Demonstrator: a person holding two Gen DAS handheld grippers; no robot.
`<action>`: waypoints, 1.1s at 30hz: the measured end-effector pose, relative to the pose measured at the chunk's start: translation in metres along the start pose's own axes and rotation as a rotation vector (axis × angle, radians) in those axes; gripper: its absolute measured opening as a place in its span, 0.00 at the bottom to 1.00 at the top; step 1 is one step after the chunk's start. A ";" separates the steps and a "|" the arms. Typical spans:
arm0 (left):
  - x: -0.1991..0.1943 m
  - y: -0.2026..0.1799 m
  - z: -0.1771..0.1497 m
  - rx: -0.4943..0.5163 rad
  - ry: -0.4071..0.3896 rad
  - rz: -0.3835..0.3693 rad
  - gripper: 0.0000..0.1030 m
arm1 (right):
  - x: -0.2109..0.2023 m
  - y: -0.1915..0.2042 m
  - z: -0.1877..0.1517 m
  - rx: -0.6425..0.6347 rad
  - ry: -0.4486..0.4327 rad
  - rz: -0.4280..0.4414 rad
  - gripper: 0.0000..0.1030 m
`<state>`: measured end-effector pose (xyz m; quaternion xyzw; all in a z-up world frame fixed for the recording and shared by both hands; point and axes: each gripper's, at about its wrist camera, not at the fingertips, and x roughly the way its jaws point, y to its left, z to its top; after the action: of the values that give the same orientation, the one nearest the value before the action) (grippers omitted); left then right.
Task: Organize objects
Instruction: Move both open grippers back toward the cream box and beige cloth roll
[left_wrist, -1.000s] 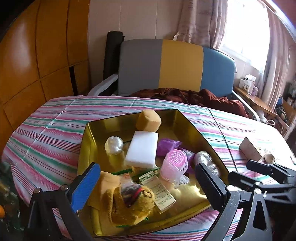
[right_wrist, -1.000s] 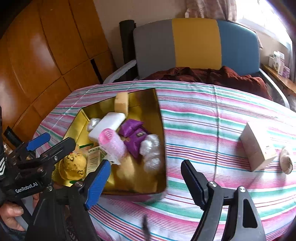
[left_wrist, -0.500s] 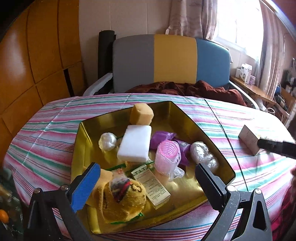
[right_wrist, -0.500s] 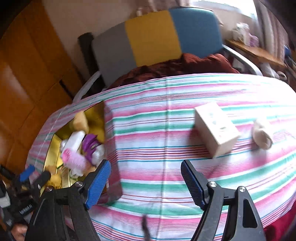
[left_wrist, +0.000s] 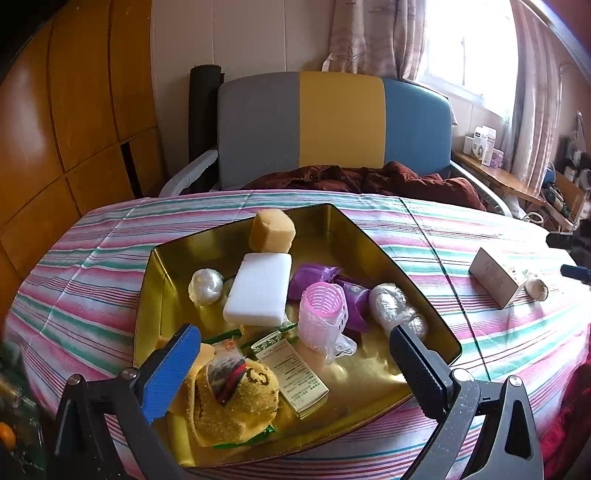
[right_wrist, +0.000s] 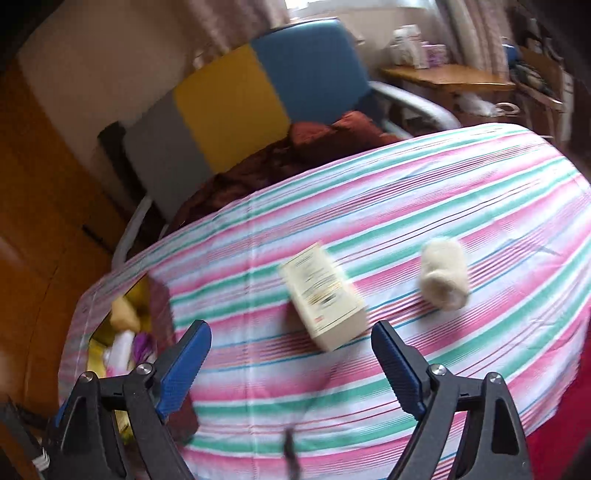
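Note:
A gold tin tray (left_wrist: 173, 254) on the striped tablecloth holds several items: a white block (left_wrist: 258, 288), a tan sponge (left_wrist: 271, 230), a pink ribbed cup (left_wrist: 323, 314), purple packets, a small printed box (left_wrist: 295, 373) and a yellow knitted toy (left_wrist: 232, 398). My left gripper (left_wrist: 291, 354) hovers open over the tray's near end, holding nothing. A cream carton (right_wrist: 323, 295) and a fuzzy white roll (right_wrist: 443, 278) lie on the cloth right of the tray. My right gripper (right_wrist: 291, 347) is just short of the carton, its jaws opening, nothing between them.
A grey, yellow and blue chair (left_wrist: 332, 129) with a maroon cloth (left_wrist: 369, 177) on its seat stands behind the table. Wooden panels (left_wrist: 74, 110) line the left wall. A cluttered wooden shelf (right_wrist: 450, 77) sits under the window at right.
The right gripper swung right from the tray toward the carton and roll, rolling as it went, and its jaws spread wider. The left gripper stayed over the tray.

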<state>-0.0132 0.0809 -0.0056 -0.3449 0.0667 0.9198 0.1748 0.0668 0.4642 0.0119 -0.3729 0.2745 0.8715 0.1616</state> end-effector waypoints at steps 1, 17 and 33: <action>0.000 0.000 0.001 -0.001 0.000 -0.002 1.00 | -0.002 -0.006 0.006 0.003 -0.014 -0.018 0.88; -0.002 -0.025 0.026 0.021 0.000 -0.093 1.00 | 0.017 -0.126 0.039 0.300 -0.125 -0.104 0.88; 0.020 -0.148 0.053 0.188 0.054 -0.316 1.00 | 0.032 -0.136 0.031 0.323 -0.008 -0.148 0.88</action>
<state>-0.0054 0.2372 0.0212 -0.3576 0.1022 0.8611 0.3467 0.0943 0.5933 -0.0423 -0.3577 0.3821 0.8033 0.2841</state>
